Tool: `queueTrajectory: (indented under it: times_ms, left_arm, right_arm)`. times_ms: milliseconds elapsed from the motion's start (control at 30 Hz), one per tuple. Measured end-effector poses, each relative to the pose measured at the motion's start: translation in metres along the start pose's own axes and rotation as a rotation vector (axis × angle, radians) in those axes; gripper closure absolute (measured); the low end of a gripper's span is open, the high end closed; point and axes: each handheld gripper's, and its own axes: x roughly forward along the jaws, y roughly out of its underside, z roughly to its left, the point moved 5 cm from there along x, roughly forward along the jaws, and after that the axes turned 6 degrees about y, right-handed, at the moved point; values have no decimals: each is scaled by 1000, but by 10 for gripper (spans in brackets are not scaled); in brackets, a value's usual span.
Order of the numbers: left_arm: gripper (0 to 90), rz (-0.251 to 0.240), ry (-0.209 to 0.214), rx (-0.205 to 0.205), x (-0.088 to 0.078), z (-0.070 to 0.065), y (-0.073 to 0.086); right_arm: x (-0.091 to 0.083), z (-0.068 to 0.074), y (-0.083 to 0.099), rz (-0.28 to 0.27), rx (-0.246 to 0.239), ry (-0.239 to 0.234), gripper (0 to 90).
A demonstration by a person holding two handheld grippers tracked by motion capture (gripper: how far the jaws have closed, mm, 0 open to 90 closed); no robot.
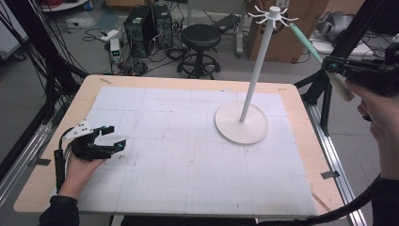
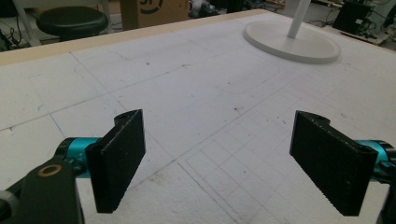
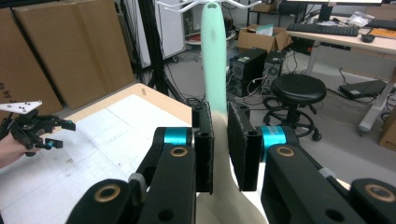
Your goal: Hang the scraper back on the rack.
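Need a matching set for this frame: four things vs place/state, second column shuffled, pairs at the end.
Things:
1. left gripper
2. right gripper
3. white hook stand
4. black stool

Place or state:
A. on the floor beyond the table
B. shut on the mint-handled utensil
C. stands on the table's far right part
D. open, low over the table's near left

Pairs: 1-D, 2-B, 3-C, 4-A

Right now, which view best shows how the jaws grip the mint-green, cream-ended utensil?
The right gripper view: the right gripper's jaws clamp the mint-green, cream-ended utensil below its green handle, which points at the white hook stand. The high view shows it small and side-on.
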Motion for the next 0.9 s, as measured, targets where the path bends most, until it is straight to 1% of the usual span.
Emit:
queueTrajectory:
  times_ms: [167, 367, 433, 500, 533, 567, 700, 800, 833, 867, 900]
  left_arm:
    - [189, -1, -1, -2, 0, 0, 0]
    - [190, 3, 1, 0, 0, 0, 0]
    - [190, 2, 2, 0, 0, 0, 0]
    - [190, 2, 2, 1, 0, 0, 0]
    - [190, 2, 2, 1, 0, 0, 0]
    - [190, 2, 2, 1, 0, 0, 0]
    - [190, 6, 2, 1, -1, 0, 0]
    - [190, 8, 3, 5, -1, 0, 1]
    - [190, 8, 3, 5, -1, 0, 1]
    - [189, 10, 3, 6, -1, 0, 1]
    - [189, 12, 3, 9, -1, 0, 1]
  right_arm:
    - [5, 1, 2, 12, -1, 3, 810]
    - [16, 2, 7, 36, -2, 4, 803]
    - [21, 2, 10, 45, -1, 3, 781]
    - [27, 3, 13, 48, 2, 5, 642]
    - [29, 4, 15, 54, 6, 5, 599]
    - [32, 5, 17, 59, 6, 2, 595]
    - [41, 9, 26, 60, -1, -13, 492]
    - [49, 14, 39, 56, -7, -43, 425]
    - [49, 14, 39, 56, -7, -43, 425]
    - [55, 18, 50, 50, -12, -67, 394]
    - [58, 20, 56, 45, -21, -78, 374]
